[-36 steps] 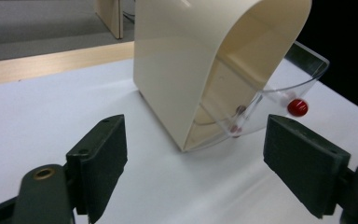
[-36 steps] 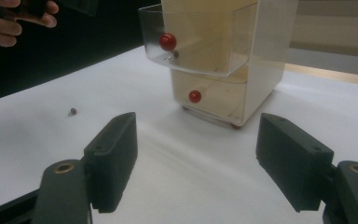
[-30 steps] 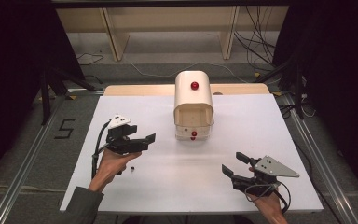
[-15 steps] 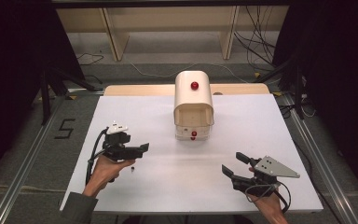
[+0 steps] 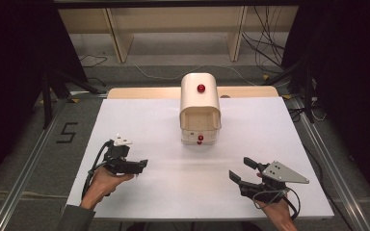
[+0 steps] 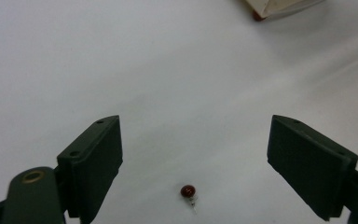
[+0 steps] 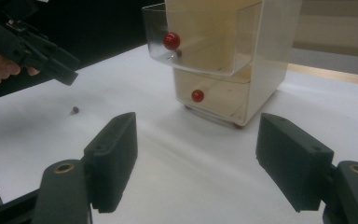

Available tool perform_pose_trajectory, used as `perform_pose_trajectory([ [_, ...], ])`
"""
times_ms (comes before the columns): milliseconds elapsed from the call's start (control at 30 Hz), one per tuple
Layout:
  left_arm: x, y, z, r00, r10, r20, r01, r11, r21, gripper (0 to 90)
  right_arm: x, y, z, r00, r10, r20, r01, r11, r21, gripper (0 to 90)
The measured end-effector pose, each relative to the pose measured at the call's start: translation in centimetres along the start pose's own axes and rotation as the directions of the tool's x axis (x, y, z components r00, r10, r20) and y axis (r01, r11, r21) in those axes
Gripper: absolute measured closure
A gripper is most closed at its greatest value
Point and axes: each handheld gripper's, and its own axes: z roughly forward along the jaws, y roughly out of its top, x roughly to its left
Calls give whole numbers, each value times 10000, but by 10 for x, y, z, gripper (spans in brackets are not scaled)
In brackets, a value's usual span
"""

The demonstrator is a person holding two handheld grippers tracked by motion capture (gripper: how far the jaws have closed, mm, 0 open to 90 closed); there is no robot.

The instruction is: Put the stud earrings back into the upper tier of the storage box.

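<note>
- My left gripper [image 6: 193,154] hangs just above the white table [image 5: 154,120], jaws wide apart with nothing between them.
- Directly under it lies a small red knob [image 6: 188,190] with a thin metal stem, free on the table. I judge it very light, hard and round, so it can roll or slip out of flat pads; I would close slowly across the ball, not on the stem.
- My right gripper [image 7: 200,158] is near the front edge at the other side, jaws also apart and empty.
- Farther off, in the middle of the table, stands the cream drawer box [image 5: 200,110]. Its upper clear drawer [image 7: 200,39] is pulled out and carries a red knob; the lower drawer [image 7: 209,100] is in.
- The box seems light plastic to me, so a pull could slide it.
</note>
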Motion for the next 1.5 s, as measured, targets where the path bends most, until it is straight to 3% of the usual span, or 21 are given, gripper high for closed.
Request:
perform_pose_trajectory([
  [200,3,-6,11,9999,-29,-126,40,9963,862,179,0,0,0,10000,-8,-30,8,10000,0,298],
  [500,4,-13,26,9999,-45,-142,71,9829,1840,218,1,0,1,10000,-8,-56,8,10000,33,298],
  [733,1,-16,32,9999,159,-10,-153,9789,2040,312,2,-1,1,10000,-20,-77,20,10000,67,297],
  [967,-3,-18,35,9986,522,102,-531,9721,2286,481,2,-1,1,10000,-1,-72,1,10000,65,297],
  [1033,-5,-18,35,9975,705,-71,-671,9713,2281,529,2,-1,1,10000,-15,-75,16,10000,84,297],
  [1367,-12,-17,35,9940,1079,173,-1090,9673,2292,770,2,-1,1,10000,-13,-69,14,10000,77,297],
  [1500,-12,-17,34,9935,1118,192,-1133,9679,2243,793,2,-1,1,10000,-4,-73,4,10000,59,297],
])
